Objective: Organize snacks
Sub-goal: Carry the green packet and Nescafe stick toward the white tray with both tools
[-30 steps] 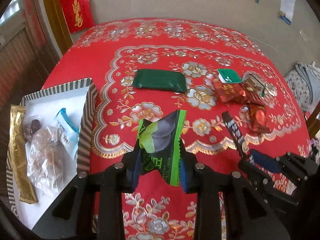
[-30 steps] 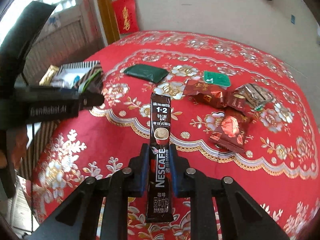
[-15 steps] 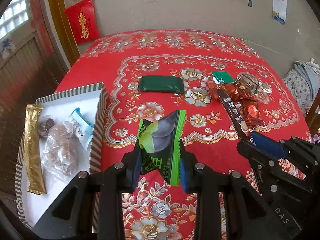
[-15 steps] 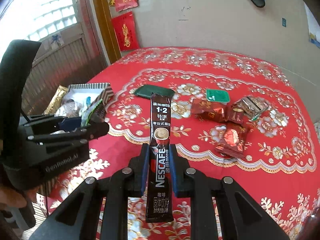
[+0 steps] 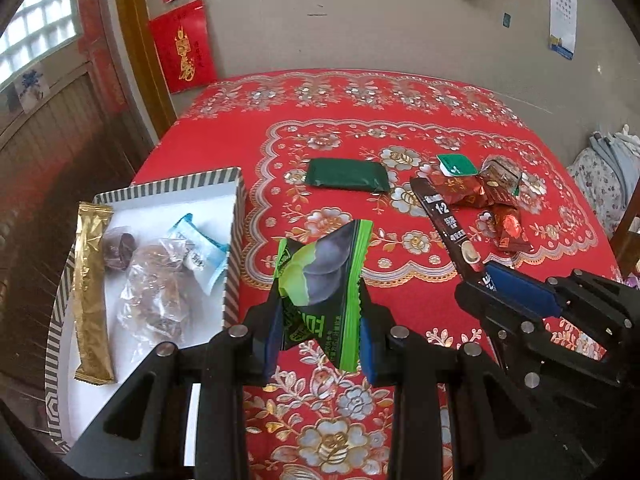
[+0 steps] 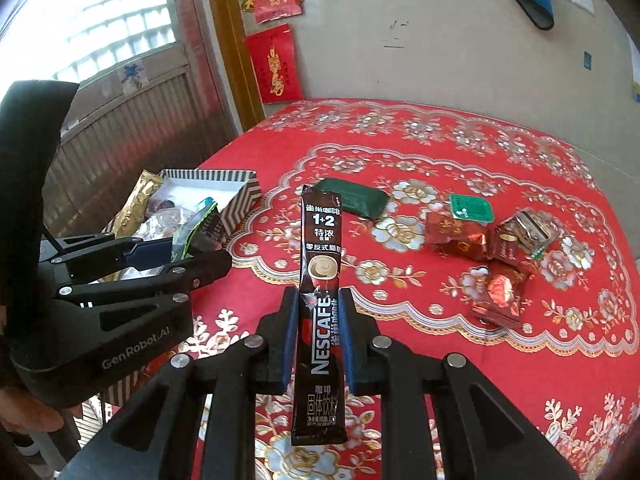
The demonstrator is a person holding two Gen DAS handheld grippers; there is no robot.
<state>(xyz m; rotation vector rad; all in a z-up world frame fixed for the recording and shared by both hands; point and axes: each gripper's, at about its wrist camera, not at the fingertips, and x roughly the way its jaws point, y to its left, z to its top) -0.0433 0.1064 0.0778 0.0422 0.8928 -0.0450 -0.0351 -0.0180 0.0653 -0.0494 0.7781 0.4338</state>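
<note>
Gripping a green snack packet (image 5: 320, 280) between closed jaws, the left gripper (image 5: 320, 336) hangs above the red tablecloth (image 5: 360, 136), just right of the striped box (image 5: 234, 240), which holds a gold stick pack (image 5: 90, 292) and what appear to be clear-wrapped sweets (image 5: 154, 292). The right gripper (image 6: 319, 332) clamps an upright Nescafé coffee stick (image 6: 320, 300). On the cloth beyond lie a dark green packet (image 6: 354, 200) and, well apart from it, a cluster of red wrapped snacks (image 6: 476, 248).

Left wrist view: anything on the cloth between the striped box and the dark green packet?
Nothing. In the left wrist view only bare red tablecloth shows between the striped box and the dark green packet.
</note>
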